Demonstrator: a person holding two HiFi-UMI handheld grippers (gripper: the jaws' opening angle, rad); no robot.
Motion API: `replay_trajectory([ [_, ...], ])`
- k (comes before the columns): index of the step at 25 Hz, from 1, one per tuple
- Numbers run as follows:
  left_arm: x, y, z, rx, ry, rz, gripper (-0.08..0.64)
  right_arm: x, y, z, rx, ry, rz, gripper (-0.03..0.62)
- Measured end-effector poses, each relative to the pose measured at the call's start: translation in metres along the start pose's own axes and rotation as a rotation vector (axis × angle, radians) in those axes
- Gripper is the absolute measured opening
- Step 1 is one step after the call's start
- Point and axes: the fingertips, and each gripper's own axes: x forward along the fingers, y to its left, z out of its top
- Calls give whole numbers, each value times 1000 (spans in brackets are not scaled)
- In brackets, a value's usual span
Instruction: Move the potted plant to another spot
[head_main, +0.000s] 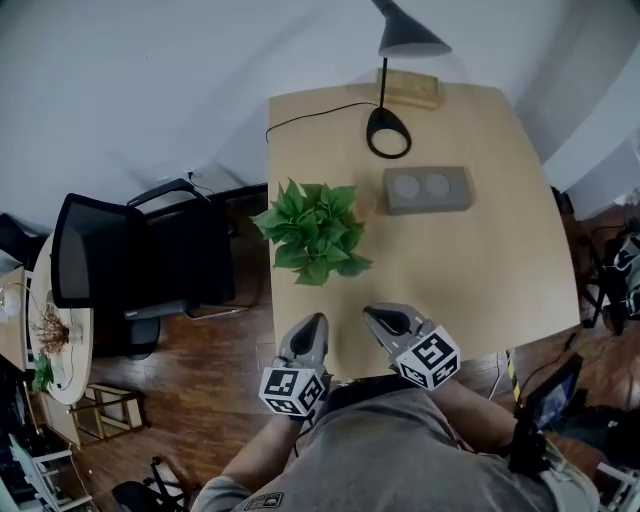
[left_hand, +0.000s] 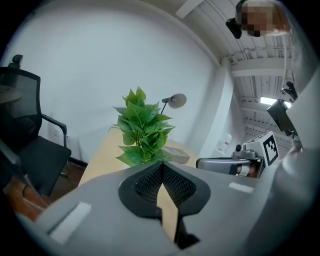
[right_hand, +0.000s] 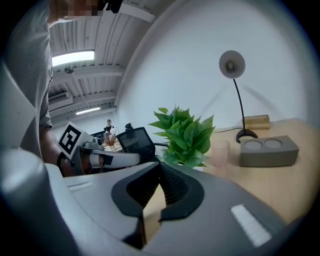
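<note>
The potted plant (head_main: 315, 232), leafy and green, stands near the left edge of the light wooden table (head_main: 480, 270). Its pot is hidden under the leaves. Both grippers hover side by side over the table's near edge, short of the plant and not touching it. My left gripper (head_main: 317, 321) is shut and empty, and the plant (left_hand: 142, 132) stands straight ahead of its jaws (left_hand: 161, 167). My right gripper (head_main: 373, 315) is also shut and empty. In the right gripper view the plant (right_hand: 185, 135) stands just beyond the jaws (right_hand: 160, 167).
A black desk lamp (head_main: 388, 130) and a wooden box (head_main: 408, 88) stand at the table's far edge. A grey block with two round recesses (head_main: 428, 189) lies right of the plant, and a small clear cup (right_hand: 220, 152) stands between them. A black office chair (head_main: 130, 255) is left of the table.
</note>
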Motion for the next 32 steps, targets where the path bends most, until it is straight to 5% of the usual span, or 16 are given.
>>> replay_trajectory([
  [9,43,63,-32,25,98,119,-6,52,-54,-36,-96,111,37,19],
  [11,49,75,-41,24,122,144,-6,65,-62,-44,-126,137,57,128],
  [18,63,113,-63,16,171,214,-6,108,-80,-67,-296,224,99,354],
  [23,74,135,-57,16,168,253,-6,136,-87,-61,-359,205,113,453],
  [32,94,161,-31,70,126,280,-6,175,-92,-48,-402,158,145,520],
])
